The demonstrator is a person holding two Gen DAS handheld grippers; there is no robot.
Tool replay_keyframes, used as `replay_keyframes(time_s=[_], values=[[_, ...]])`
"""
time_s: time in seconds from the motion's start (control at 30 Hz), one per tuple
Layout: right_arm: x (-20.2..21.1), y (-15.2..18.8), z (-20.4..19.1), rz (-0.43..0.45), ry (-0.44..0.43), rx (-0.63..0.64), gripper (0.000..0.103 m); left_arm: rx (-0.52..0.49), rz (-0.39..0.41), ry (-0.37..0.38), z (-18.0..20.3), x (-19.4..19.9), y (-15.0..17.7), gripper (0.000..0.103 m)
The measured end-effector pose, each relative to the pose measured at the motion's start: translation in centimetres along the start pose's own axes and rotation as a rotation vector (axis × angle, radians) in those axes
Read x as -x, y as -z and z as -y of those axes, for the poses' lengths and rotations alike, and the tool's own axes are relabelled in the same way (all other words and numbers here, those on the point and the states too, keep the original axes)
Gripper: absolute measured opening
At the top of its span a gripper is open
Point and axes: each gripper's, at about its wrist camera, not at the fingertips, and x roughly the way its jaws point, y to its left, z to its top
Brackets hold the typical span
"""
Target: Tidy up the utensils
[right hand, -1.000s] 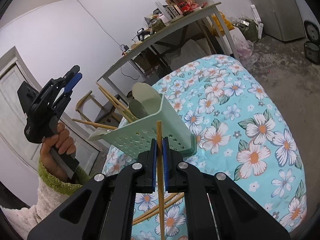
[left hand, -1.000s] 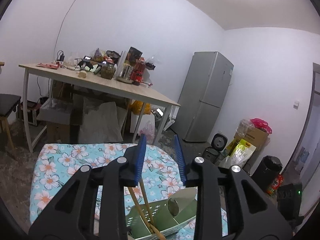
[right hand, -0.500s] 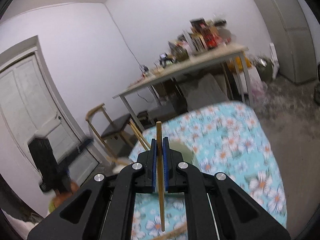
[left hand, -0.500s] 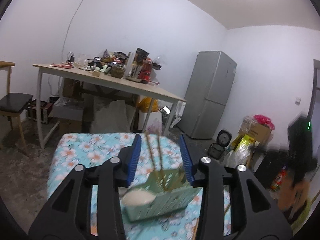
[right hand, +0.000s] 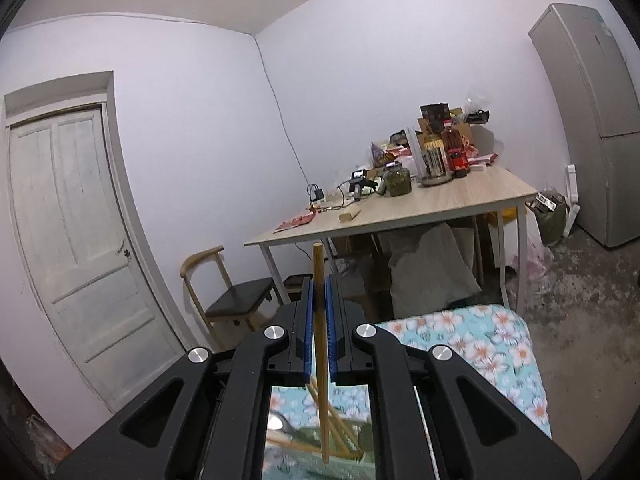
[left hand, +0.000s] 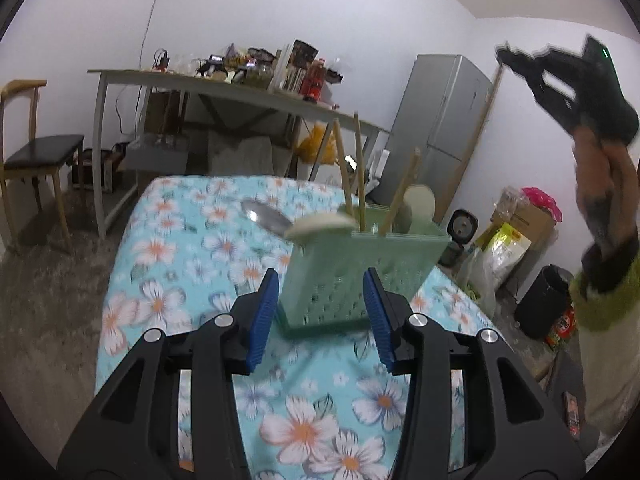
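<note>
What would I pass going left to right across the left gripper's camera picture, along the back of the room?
Wooden chair → cluttered table → green utensil basket with chopsticks → grey fridge → right gripper, raised in a hand.

Upright pale-green perforated utensil holder [left hand: 352, 276] with chopsticks [left hand: 358, 176] and spoons [left hand: 320, 224] on floral cloth.
</note>
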Motion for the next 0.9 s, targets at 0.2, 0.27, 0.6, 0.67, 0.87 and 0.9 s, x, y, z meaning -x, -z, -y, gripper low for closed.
replay_keyframes(time_s=[0.2, 0.27, 0.6, 0.67, 0.87, 0.9], values=[[-3.0, 0.2, -0.8, -0.011, 0.043, 0.054, 0.006, 0.005, -0.035, 0.005, 0.0, -0.8, 1.5, 0.042], [-4.3, 0.9, -0.8, -0.034, 0.06, 0.07, 0.006, 0.002, -0.035, 0.007, 0.0, -1.0, 1.6, 0.042], [-8.6, 6.2, -0.1, -0.221, 0.077, 0.083, 0.008, -0.011, -0.054, 0.028, 0.9, -1.7, 1.8, 0.042], [-8.8, 6.9, 0.3, -0.256, 0.082, 0.076, 0.028, -0.015, -0.058, 0.027, 1.0, -1.8, 1.9, 0.042], [-6.4, 6.3, 1.8, -0.225, 0.087, 0.034, 0.046, -0.02, -0.07, 0.023, 1.3, -2.2, 1.8, 0.042], [-5.9, 6.2, 2.0, -0.223, 0.086, 0.025, 0.046, -0.019, -0.075, 0.022, 1.4, -2.3, 1.8, 0.042]])
